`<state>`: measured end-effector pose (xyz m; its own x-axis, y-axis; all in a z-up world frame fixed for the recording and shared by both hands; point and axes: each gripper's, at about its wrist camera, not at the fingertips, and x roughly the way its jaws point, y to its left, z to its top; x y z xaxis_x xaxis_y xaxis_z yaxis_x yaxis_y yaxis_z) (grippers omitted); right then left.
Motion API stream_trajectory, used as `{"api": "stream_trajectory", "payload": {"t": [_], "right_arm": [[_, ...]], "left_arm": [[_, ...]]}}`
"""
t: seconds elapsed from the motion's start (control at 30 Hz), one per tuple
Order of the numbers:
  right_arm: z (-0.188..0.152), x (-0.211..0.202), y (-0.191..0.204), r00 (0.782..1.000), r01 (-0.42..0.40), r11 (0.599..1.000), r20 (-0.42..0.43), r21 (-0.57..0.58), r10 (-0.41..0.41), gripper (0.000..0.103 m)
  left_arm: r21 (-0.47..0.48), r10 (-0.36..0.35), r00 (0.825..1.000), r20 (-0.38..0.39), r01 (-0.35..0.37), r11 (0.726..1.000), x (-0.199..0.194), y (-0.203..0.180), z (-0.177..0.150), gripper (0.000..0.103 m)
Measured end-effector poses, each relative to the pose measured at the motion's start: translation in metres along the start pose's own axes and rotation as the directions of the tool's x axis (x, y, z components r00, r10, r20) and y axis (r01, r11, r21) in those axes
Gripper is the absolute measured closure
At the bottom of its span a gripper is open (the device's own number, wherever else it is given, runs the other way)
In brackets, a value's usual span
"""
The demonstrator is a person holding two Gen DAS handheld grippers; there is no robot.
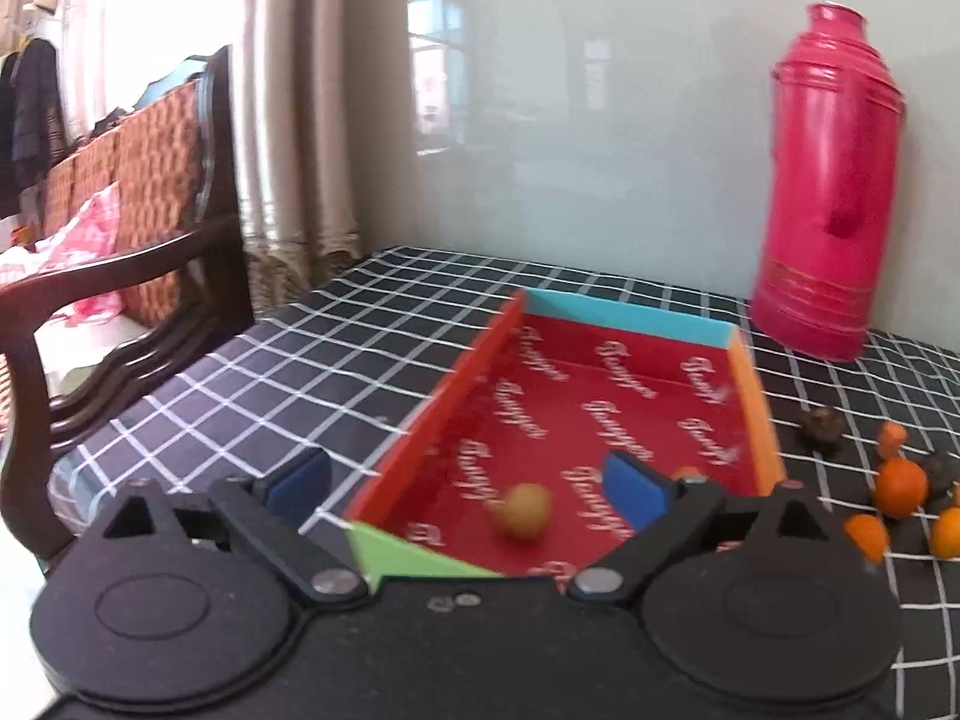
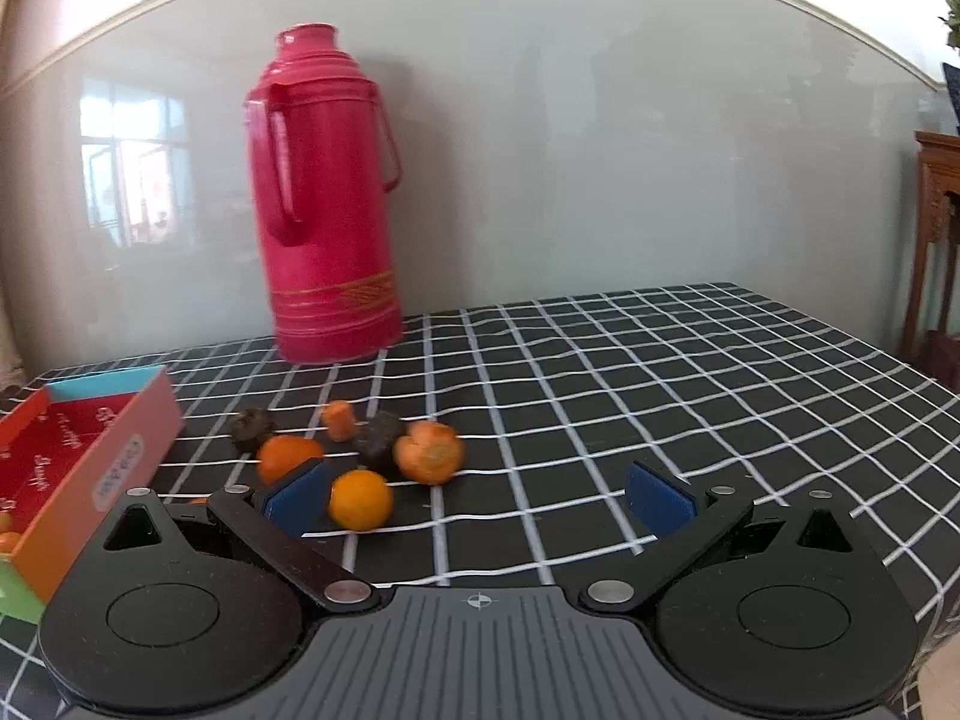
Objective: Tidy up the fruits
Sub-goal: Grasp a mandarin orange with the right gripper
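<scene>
Table [image 2: 690, 360], under a black checked cloth, stands against the wall. A tall pink flask [image 2: 327, 198] is upright near the table's back edge. The shallow box [image 1: 624, 318], red-lined with coloured walls, lies toward the table's left edge and holds one tan round fruit [image 1: 527, 510] near its front wall. Loose fruits sit just right of the box, mid-table: small oranges [image 2: 360, 499], carrot-like orange pieces [image 2: 429, 452] and dark, rough ones [image 2: 378, 441].

Left gripper [image 1: 468, 480]: released, jaws wide over the box, nothing between them. Right gripper [image 2: 480, 498]: released, empty, one orange just beside its left pad.

Judgement: fruits light, firm, smooth and apt to roll; grip across the widest part, gently.
</scene>
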<state>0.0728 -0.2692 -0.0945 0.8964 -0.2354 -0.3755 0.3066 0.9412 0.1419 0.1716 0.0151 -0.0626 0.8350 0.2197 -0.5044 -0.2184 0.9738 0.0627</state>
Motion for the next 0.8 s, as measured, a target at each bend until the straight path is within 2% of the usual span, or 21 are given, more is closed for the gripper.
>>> {"api": "stream_trajectory", "payload": {"t": [0.23, 0.5, 0.57, 0.6, 0.63, 0.7, 0.8], "right_arm": [[-0.006, 0.004, 0.035, 0.993, -0.115, 0.992, -0.016, -0.046, 0.114, 0.000], [-0.013, 0.015, 0.070, 0.975, -0.218, 0.973, -0.066, -0.076, 0.213, 0.000], [-0.014, 0.020, 0.076, 0.971, -0.229, 0.971, -0.082, -0.070, 0.223, 0.009], [-0.014, 0.023, 0.079, 0.967, -0.240, 0.968, -0.100, -0.068, 0.232, 0.024], [-0.015, 0.028, 0.082, 0.963, -0.249, 0.966, -0.126, -0.065, 0.240, 0.030], [-0.016, 0.039, 0.088, 0.955, -0.258, 0.965, -0.167, -0.049, 0.246, 0.030], [-0.015, 0.046, 0.094, 0.951, -0.267, 0.963, -0.174, -0.046, 0.256, 0.030]], "left_arm": [[-0.058, 0.030, 0.997, -0.065, -0.033, 0.998, 0.007, 0.037, 0.000, 0.010], [-0.081, 0.074, 0.995, -0.067, -0.079, 0.994, 0.003, 0.065, -0.003, 0.010], [-0.089, 0.078, 0.995, -0.064, -0.084, 0.992, 0.002, 0.071, -0.003, 0.009], [-0.092, 0.080, 0.995, -0.059, -0.085, 0.992, 0.001, 0.074, -0.003, 0.009], [-0.091, 0.081, 0.995, -0.053, -0.085, 0.992, -0.001, 0.076, -0.003, 0.007], [-0.086, 0.085, 0.996, -0.038, -0.088, 0.992, -0.004, 0.079, -0.004, 0.007], [-0.067, 0.100, 0.995, -0.016, -0.101, 0.993, -0.007, 0.083, -0.005, 0.006]]}}
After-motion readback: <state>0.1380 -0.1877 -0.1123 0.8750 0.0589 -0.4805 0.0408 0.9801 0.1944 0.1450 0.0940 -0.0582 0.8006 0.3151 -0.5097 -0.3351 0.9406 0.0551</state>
